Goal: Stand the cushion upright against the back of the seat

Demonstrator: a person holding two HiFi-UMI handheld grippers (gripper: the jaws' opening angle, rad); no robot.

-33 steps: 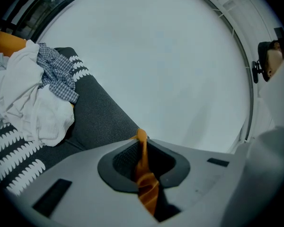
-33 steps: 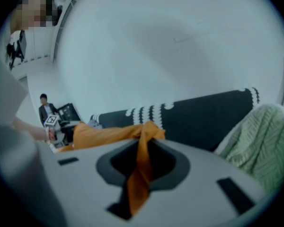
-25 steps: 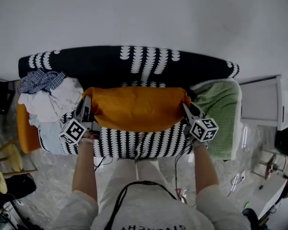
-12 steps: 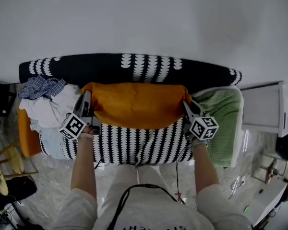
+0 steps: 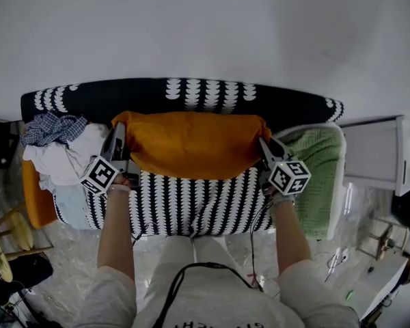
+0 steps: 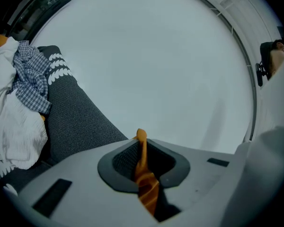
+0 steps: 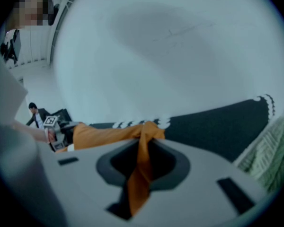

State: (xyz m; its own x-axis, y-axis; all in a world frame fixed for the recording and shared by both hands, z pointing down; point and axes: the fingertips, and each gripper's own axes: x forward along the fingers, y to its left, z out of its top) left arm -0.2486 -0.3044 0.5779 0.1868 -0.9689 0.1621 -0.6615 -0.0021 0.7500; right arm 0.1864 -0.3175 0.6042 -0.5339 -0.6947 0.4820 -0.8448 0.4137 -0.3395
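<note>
An orange cushion is held up over the black-and-white patterned sofa seat, close in front of the dark backrest. My left gripper is shut on the cushion's left corner; in the left gripper view a fold of orange fabric is pinched between the jaws of the left gripper. My right gripper is shut on the right corner, and orange cloth runs through the jaws of the right gripper, with the cushion's top edge stretching away to the left.
A pile of white and checked clothes lies on the sofa's left end. A green towel covers the right end. A white cabinet stands to the right, and a white wall rises behind the sofa.
Both grippers have carried the cushion farther toward the backrest, and more of the patterned seat shows in front of it. Both grips are unchanged.
</note>
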